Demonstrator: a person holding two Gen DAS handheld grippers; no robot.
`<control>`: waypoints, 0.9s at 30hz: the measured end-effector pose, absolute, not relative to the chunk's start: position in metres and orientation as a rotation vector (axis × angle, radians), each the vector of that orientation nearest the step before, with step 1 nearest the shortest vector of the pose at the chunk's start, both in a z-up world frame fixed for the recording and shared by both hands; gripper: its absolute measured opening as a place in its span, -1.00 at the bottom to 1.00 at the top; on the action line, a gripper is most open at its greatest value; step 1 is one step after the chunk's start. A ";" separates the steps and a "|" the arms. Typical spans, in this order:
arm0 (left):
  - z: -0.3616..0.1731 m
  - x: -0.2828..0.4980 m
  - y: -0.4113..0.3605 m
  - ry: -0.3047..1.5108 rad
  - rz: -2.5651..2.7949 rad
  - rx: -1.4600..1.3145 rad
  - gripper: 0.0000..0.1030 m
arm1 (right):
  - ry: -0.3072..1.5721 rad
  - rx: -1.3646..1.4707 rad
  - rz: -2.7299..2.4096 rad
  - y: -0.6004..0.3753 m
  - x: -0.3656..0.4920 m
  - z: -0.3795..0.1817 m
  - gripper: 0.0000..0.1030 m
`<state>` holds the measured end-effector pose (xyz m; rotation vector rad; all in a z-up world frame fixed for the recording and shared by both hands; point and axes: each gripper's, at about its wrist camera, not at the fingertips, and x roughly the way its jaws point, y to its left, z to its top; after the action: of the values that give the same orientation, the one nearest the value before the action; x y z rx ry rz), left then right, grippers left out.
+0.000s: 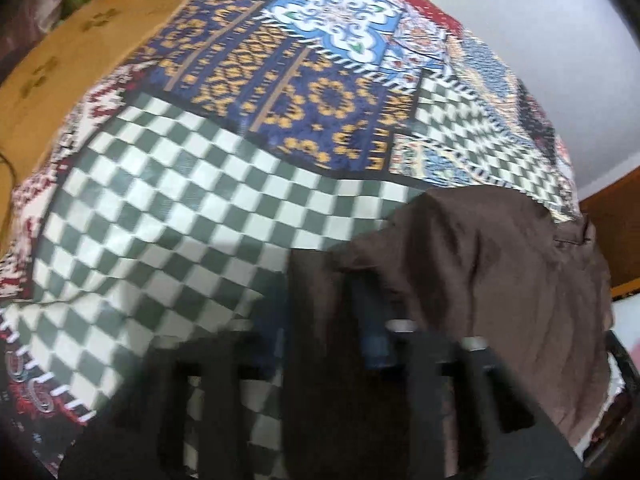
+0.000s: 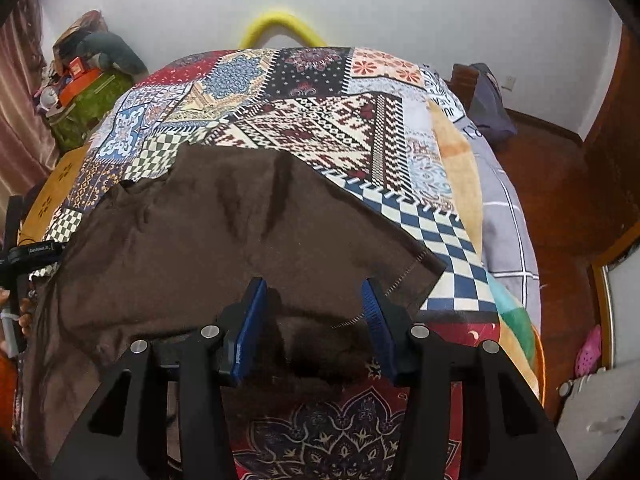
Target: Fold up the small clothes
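Observation:
A dark brown garment [image 2: 220, 232] lies spread on a patchwork bedspread [image 2: 320, 120], with its stitched hem at the near right. My right gripper [image 2: 314, 304] stands open just above that hem. Its blue pads [image 2: 252, 320] sit on either side of the cloth without pressing on it. The left wrist view is blurred. There the brown garment [image 1: 480, 260] is bunched at the lower right, and a fold of it runs into my left gripper [image 1: 336, 312], which is shut on it. The left gripper's black body and the hand holding it [image 2: 24, 316] show at the left edge of the right wrist view.
The bedspread [image 1: 200, 200] covers a bed whose edge drops to a wooden floor [image 2: 560, 200] on the right. A grey checked quilt [image 2: 508, 216] hangs along that side. Boxes and bags [image 2: 88, 80] are piled at the far left. A yellow arc [image 2: 280, 28] stands at the head, against a white wall.

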<state>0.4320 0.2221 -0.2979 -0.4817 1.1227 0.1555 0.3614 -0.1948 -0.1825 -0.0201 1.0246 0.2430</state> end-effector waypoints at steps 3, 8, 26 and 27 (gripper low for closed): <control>-0.295 0.433 0.216 1.127 0.157 -0.429 -0.90 | 1.023 -0.015 0.236 -0.200 0.360 -0.183 -0.12; -0.262 0.423 0.207 1.067 0.215 -0.291 -0.91 | 1.008 -0.020 0.226 -0.206 0.355 -0.176 -0.12; -0.187 0.425 0.089 0.987 -0.083 -0.198 -0.91 | 0.973 0.011 0.234 -0.218 0.341 -0.160 -0.12; -0.195 0.427 0.080 1.007 -0.097 -0.185 -0.91 | 0.974 0.010 0.234 -0.218 0.341 -0.161 -0.12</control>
<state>0.4267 0.0801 -0.1950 -0.1849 1.0075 -0.0972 0.3406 -0.2184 -0.1606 0.0098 0.9742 0.2343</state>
